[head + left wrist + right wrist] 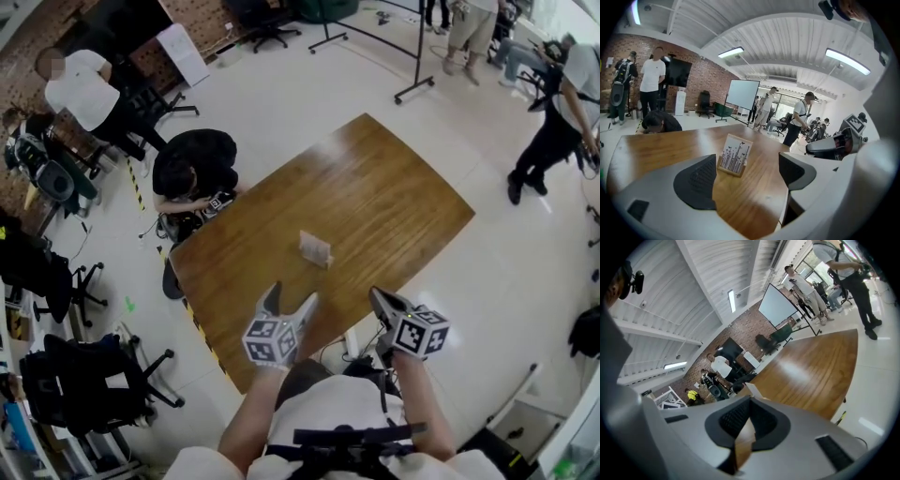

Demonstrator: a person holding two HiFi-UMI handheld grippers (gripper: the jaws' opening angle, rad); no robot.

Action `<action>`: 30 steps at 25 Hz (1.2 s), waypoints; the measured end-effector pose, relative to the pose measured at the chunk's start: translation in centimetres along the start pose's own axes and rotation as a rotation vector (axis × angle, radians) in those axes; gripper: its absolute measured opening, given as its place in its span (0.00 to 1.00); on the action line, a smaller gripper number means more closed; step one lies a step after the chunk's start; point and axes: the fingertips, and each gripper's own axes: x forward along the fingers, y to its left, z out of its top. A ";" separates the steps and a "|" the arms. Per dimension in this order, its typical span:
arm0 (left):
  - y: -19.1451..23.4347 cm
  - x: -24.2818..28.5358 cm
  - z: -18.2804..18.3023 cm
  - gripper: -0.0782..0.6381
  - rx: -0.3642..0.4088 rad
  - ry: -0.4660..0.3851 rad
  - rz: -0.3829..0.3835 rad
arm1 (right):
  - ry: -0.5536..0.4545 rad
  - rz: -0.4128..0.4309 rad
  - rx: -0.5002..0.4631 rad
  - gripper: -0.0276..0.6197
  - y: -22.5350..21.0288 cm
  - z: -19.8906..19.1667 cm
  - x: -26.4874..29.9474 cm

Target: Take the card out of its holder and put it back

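A white card printed with dark grass and butterflies stands upright in a small wooden holder (315,247) near the middle of the wooden table (394,187). In the left gripper view the card (735,153) and its holder (730,170) sit just ahead, framed between the jaws. My left gripper (292,294) (745,176) hovers over the table's near edge, open and empty. My right gripper (378,298) (749,420) is at the near edge too, to the right of the card and shut on nothing. It also shows in the left gripper view (836,143).
A person in black (192,169) crouches at the table's far left corner. Office chairs (66,291) and bags stand on the floor at the left. A wheeled stand (412,89) and several standing people are beyond the table's far end.
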 end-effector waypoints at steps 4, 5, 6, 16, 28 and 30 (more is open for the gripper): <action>-1.5 -3.6 -2.5 0.39 -0.043 0.025 0.034 | 0.046 0.056 0.033 0.05 1.1 -2.4 0.0; -1.9 -4.0 -3.3 0.39 -0.051 0.039 0.040 | 0.056 0.068 0.040 0.05 1.1 -3.2 0.1; -2.2 -4.4 -4.1 0.39 -0.057 0.055 0.049 | 0.065 0.081 0.045 0.05 1.3 -3.8 0.2; -2.0 -8.4 -6.4 0.11 -0.055 0.044 0.057 | 0.058 0.132 -0.047 0.05 5.7 -8.1 0.5; -1.7 -18.3 -4.7 0.11 -0.041 -0.080 -0.056 | -0.057 0.065 -0.269 0.05 16.5 -13.0 -2.8; -1.6 -19.6 -5.4 0.11 -0.042 -0.076 -0.066 | -0.061 0.042 -0.279 0.05 17.3 -14.3 -3.5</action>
